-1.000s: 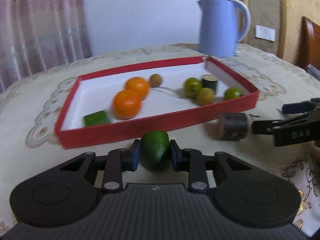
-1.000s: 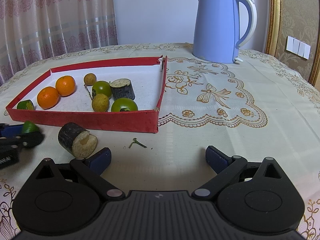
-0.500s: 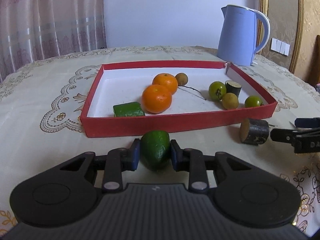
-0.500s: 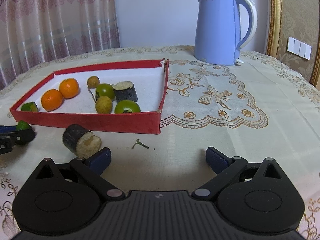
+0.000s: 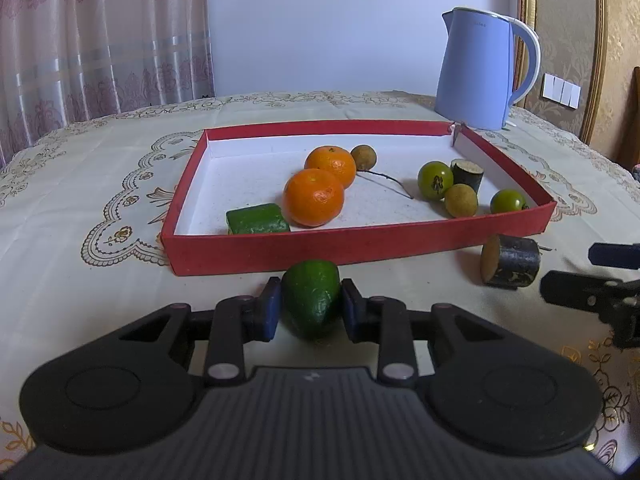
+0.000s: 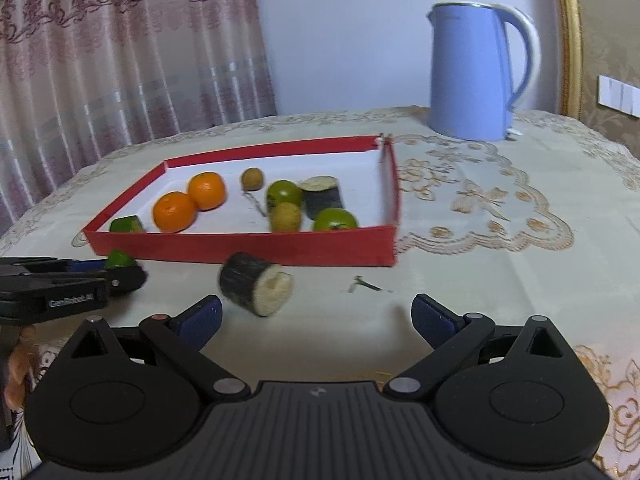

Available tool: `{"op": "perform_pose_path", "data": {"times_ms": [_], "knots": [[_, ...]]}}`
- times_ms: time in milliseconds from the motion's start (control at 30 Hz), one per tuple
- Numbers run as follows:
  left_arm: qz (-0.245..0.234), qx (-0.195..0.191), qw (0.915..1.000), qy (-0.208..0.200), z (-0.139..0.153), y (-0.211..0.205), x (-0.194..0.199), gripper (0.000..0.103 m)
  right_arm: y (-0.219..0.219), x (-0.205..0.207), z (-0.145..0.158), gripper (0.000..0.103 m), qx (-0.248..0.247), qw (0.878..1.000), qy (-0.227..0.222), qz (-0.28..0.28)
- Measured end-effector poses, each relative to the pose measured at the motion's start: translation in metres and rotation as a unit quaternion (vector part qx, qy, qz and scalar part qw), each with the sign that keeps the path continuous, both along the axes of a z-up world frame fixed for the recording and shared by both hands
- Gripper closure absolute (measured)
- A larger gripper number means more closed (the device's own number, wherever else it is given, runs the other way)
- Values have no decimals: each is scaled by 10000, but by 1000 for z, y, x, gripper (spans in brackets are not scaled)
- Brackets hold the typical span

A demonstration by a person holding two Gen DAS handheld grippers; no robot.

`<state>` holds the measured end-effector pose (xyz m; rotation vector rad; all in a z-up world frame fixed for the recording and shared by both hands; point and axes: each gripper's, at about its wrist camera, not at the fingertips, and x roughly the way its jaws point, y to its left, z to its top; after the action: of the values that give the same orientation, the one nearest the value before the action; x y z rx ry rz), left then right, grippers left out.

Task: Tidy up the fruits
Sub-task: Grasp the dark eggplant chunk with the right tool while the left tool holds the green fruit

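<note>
Green fruit piece (image 5: 312,300) pinched between my left gripper (image 5: 308,310) pads, just outside the red tray (image 5: 360,242) front wall, my right gripper (image 6: 316,320) spread wide and empty, dark cut chunk (image 6: 256,289) near its left fingertip, possibly sugarcane

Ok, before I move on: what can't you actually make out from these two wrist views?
- Green piece in the left gripper: its underside, hidden by its own bulk; the right wrist view shows only a sliver.
- Dark cut cylinder outside the red tray: motion-blurred in the right wrist view.
- Right gripper: cut off by the left wrist view's right edge.
- Small scrap on the tablecloth: too small to identify.
- Person's hand: barely visible, left edge of the right wrist view.
</note>
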<state>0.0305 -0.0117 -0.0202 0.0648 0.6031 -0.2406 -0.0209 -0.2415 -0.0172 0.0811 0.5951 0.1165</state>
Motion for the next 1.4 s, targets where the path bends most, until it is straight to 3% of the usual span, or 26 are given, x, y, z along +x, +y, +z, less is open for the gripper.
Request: {"op": "perform_pose_path", "data": {"times_ms": [400, 500, 600, 867, 933, 1000, 1067, 1167, 1400], "knots": [[-6, -7, 10000, 4, 0, 0, 0, 74, 28, 27, 1, 1, -268, 9996, 26, 13], [-124, -44, 9999, 24, 0, -1, 0, 63, 33, 31, -1, 1, -301, 9995, 46, -18], [-120, 36, 9999, 12, 0, -4, 0, 60, 39, 33, -2, 1, -516, 9986, 4, -136], [-40, -17, 10000, 26, 0, -1, 0, 63, 50, 33, -4, 3, -933, 9952, -81, -289], [-48, 30, 10000, 15, 0, -2, 0, 63, 53, 32, -4, 6, -1025, 9943, -109, -267], [-53, 3, 10000, 23, 0, -1, 0, 62, 56, 33, -7, 21, -1125, 9933, -57, -275], [-134, -12, 9999, 44, -1, -2, 1, 52, 56, 35, -9, 27, -1105, 9936, 33, -249], [-139, 107, 9998, 31, -1, -6, 1, 45, 53, 36, -10, 27, -1014, 9945, 67, -235], [-137, 66, 9999, 51, -1, -5, 1, 44, 50, 38, -11, 27, -886, 9958, 119, -215]]}}
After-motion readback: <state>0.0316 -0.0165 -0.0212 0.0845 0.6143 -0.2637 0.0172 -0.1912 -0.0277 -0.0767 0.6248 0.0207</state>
